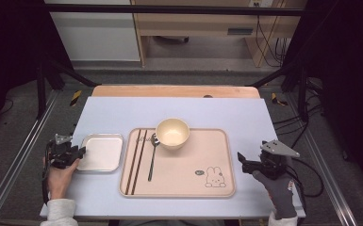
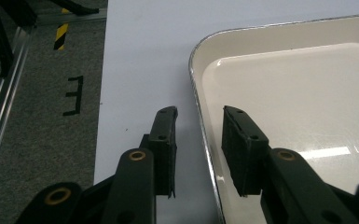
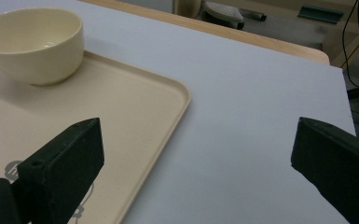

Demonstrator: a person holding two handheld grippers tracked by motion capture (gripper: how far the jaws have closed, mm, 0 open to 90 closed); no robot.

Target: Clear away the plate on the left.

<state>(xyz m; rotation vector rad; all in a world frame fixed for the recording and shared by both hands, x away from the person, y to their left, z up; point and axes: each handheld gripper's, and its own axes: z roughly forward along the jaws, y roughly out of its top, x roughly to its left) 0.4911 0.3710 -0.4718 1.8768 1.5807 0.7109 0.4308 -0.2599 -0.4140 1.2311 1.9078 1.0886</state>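
A white square plate [image 1: 101,151] with a metal rim lies on the table left of a beige tray [image 1: 179,188]. My left gripper [image 1: 80,151] is at the plate's left edge. In the left gripper view its jaws [image 2: 199,123] straddle the plate [image 2: 298,84] rim, one outside and one inside, with a gap on each side of the rim. On the tray stand a cream bowl [image 1: 172,133], a spoon [image 1: 152,162] and two dark chopsticks [image 1: 136,160]. My right gripper [image 1: 243,165] hovers right of the tray, jaws [image 3: 196,144] wide open and empty, near the tray [image 3: 135,107] corner and the bowl [image 3: 37,42].
A pale mat [image 1: 122,113] covers the wooden table, whose far edge [image 1: 174,91] shows bare wood. Metal rails [image 1: 19,155] run along both sides of the table. A rabbit drawing [image 1: 214,176] marks the tray's near right corner.
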